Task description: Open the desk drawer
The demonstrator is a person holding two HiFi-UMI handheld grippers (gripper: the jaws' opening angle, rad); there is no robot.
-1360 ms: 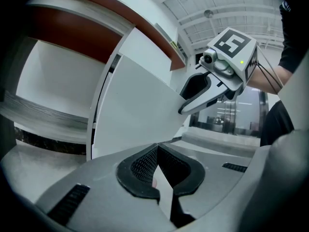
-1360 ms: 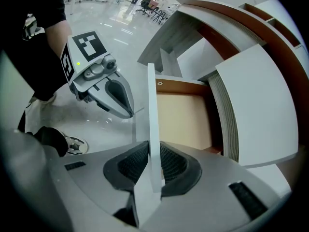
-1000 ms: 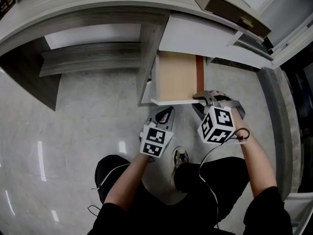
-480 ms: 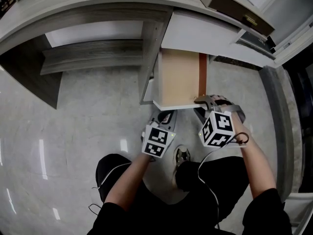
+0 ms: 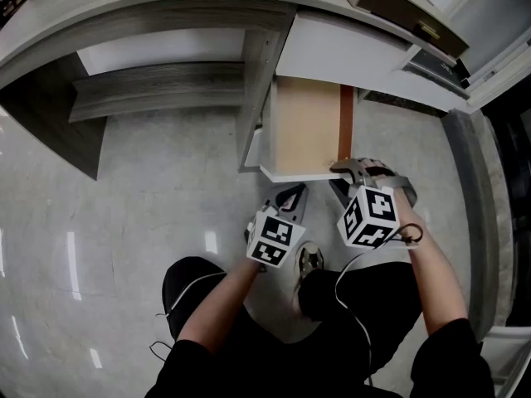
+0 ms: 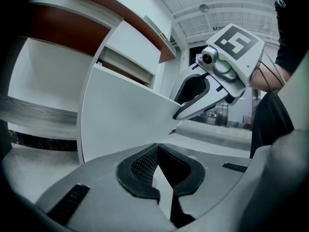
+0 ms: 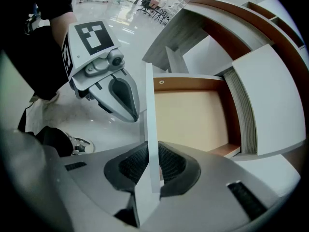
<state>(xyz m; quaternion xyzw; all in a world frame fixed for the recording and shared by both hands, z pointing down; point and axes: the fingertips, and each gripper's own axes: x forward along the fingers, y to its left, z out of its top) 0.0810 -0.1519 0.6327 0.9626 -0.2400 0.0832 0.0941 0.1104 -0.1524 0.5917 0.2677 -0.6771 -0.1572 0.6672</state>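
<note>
The desk drawer (image 5: 305, 127) stands pulled out under the grey desk, showing its tan bottom (image 7: 193, 117) and a brown right side. Its white front panel (image 5: 290, 174) runs edge-on between the pads of my right gripper (image 7: 153, 170), which is shut on the panel's right end (image 5: 342, 170). My left gripper (image 5: 286, 196) hangs just below the front panel, near its middle, with its jaws shut and nothing in them (image 6: 161, 170). In the left gripper view the white panel (image 6: 120, 124) fills the middle, and the right gripper (image 6: 203, 98) clamps its far edge.
The grey wood desk top (image 5: 166, 7) spans the top of the head view, with a low shelf (image 5: 158, 98) under it at the left. A beige unit with a brass handle (image 5: 398, 11) sits at the upper right. The person's shoe (image 5: 309, 264) rests on the glossy floor (image 5: 124, 206).
Hardly anything: the head view has shifted slightly and the left gripper sits a touch further right. The right gripper keeps its hold on the drawer front.
</note>
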